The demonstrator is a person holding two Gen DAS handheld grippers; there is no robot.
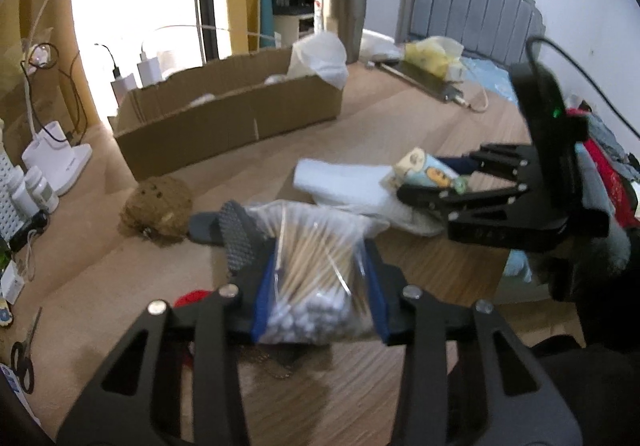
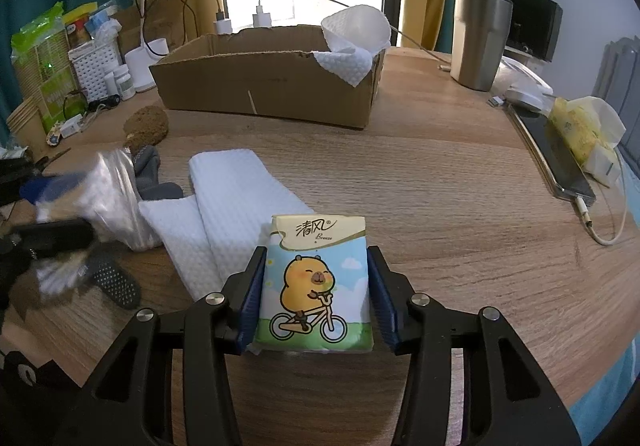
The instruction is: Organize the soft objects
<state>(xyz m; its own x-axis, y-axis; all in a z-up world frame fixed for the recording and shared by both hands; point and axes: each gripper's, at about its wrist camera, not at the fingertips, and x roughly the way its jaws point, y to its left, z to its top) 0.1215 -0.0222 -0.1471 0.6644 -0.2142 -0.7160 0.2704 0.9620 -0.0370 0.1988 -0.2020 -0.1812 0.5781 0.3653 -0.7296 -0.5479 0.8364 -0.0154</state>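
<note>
Left wrist view: cardboard box [image 1: 228, 106] at upper centre on the bench [image 1: 400, 114], holding white cloths [image 1: 316, 58] at its right end. Left gripper [image 1: 320, 286] clenched on a bag of cotton swabs [image 1: 316, 270] at lower centre. Right wrist view: right gripper [image 2: 316, 298] grasping a tissue pack [image 2: 316, 282] at lower centre, pads pressed to both sides. Folded white towel [image 2: 228, 206] just left of it, on the bench.

Bare wooden table [image 2: 460, 174] lies open right of centre up to the far cardboard box [image 2: 264, 86]. Folded white cloth [image 2: 236, 206], socks [image 2: 112, 278] and brown plush [image 2: 146, 126] crowd the left.
</note>
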